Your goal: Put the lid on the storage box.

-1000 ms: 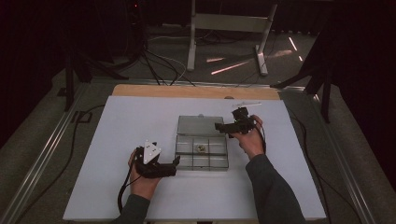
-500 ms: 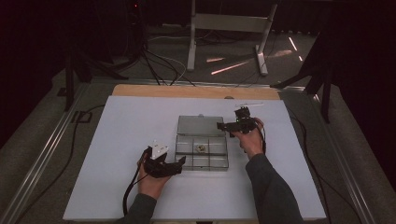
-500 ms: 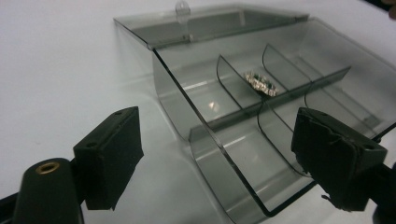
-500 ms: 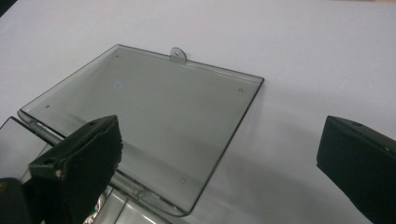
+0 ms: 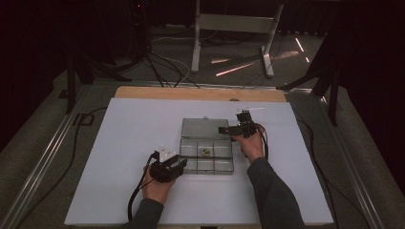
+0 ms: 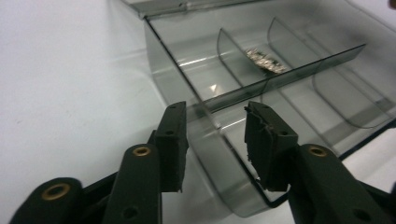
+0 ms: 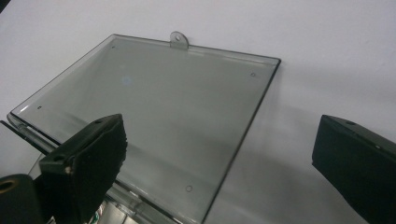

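STATE: clear smoke-grey plastic compartment box lies on white surface, hinged lid flat open | left hand-held gripper jaws apart astride near wall | right hand-held gripper wide open above lid | small glittery piece ahead in compartment | LEFT: shutting lid, likely | TEXT: none readable
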Demonstrator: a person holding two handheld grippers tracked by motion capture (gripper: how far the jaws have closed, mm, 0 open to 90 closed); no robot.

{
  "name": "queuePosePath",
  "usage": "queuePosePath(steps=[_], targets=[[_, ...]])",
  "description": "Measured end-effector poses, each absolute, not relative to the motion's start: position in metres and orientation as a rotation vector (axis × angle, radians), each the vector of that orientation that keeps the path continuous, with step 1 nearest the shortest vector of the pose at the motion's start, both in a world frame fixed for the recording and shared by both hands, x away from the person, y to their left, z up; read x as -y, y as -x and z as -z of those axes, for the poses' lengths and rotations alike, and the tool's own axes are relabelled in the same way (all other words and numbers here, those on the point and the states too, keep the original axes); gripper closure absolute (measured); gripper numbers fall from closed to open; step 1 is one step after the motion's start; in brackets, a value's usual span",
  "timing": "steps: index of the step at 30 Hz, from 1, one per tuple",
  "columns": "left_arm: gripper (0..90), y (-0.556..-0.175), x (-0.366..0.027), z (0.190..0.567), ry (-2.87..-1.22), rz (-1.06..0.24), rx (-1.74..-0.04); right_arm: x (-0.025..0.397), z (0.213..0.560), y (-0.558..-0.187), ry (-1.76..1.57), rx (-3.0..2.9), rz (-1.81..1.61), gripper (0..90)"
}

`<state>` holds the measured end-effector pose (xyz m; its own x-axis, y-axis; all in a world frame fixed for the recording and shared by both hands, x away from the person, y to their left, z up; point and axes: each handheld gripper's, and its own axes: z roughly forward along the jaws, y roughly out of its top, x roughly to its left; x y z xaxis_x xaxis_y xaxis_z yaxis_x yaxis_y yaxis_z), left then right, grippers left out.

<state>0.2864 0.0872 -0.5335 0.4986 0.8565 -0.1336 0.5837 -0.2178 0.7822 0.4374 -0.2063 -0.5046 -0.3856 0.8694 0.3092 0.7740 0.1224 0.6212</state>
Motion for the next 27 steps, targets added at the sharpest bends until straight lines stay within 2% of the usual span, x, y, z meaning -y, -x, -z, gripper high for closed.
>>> queuePosePath(steps=[7, 8, 17, 27], targets=[[64.7, -0.287, -0.087, 0.534, -1.916, -0.414, -1.196, 0.203, 0.510, -0.439, -1.698, -2.265, -1.103, 8.7], [64.8, -0.287, -0.087, 0.534, -1.917, -0.415, -1.197, 0.203, 0.511, -0.440, -1.721, -2.269, -1.109, 14.3], [65.1, -0.287, -0.087, 0.534, -1.917, -0.417, -1.197, 0.202, 0.517, -0.443, -1.779, -2.307, -1.151, 30.7], [65.0, -0.287, -0.087, 0.534, -1.916, -0.416, -1.200, 0.206, 0.522, -0.447, -1.864, -2.333, -1.241, 35.0]])
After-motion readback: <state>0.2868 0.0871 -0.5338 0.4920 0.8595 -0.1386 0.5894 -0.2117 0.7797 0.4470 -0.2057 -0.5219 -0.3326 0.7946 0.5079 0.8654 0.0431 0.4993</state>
